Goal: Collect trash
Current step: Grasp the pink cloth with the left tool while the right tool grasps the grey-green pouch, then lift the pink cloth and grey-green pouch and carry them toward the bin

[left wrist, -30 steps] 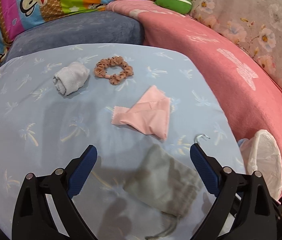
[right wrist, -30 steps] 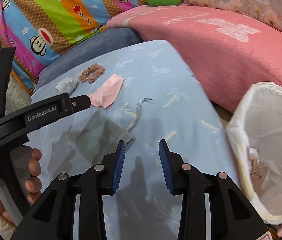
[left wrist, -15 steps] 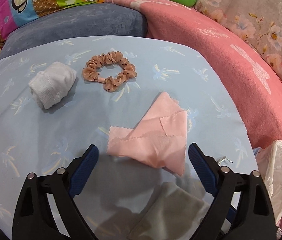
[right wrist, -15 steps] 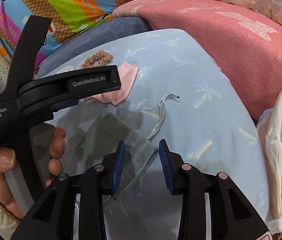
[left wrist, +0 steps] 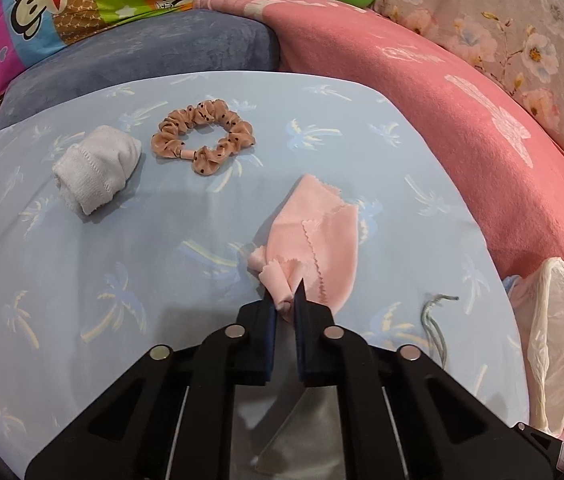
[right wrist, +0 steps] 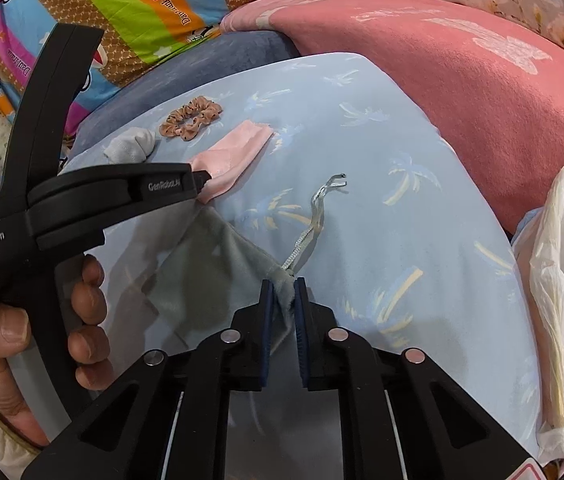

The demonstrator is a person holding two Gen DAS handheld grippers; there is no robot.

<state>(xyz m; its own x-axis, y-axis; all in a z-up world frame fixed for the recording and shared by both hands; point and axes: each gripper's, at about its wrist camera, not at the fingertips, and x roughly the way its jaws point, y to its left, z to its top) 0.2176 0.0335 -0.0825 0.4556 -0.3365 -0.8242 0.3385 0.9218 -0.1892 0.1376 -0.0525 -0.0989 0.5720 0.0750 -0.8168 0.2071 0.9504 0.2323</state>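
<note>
My left gripper (left wrist: 285,300) is shut on the near corner of a pink cloth (left wrist: 318,244) lying on the blue palm-print cover (left wrist: 82,272). The same cloth (right wrist: 234,156) and the left gripper (right wrist: 198,180) show in the right wrist view. My right gripper (right wrist: 282,292) is shut on the top corner of a grey drawstring pouch (right wrist: 210,276); its cord (right wrist: 314,216) trails away over the cover. A white plastic trash bag (right wrist: 554,280) hangs open at the right edge, also in the left wrist view (left wrist: 554,340).
A rolled white sock (left wrist: 94,168) and a tan dotted scrunchie (left wrist: 202,136) lie at the far left of the cover. A pink blanket (left wrist: 462,120), a blue cushion (left wrist: 142,56) and a striped monkey-print cushion (left wrist: 62,0) ring the back.
My left gripper has moved forward past the grey pouch and shut on the pink cloth. My right gripper has closed on the pouch's corner.
</note>
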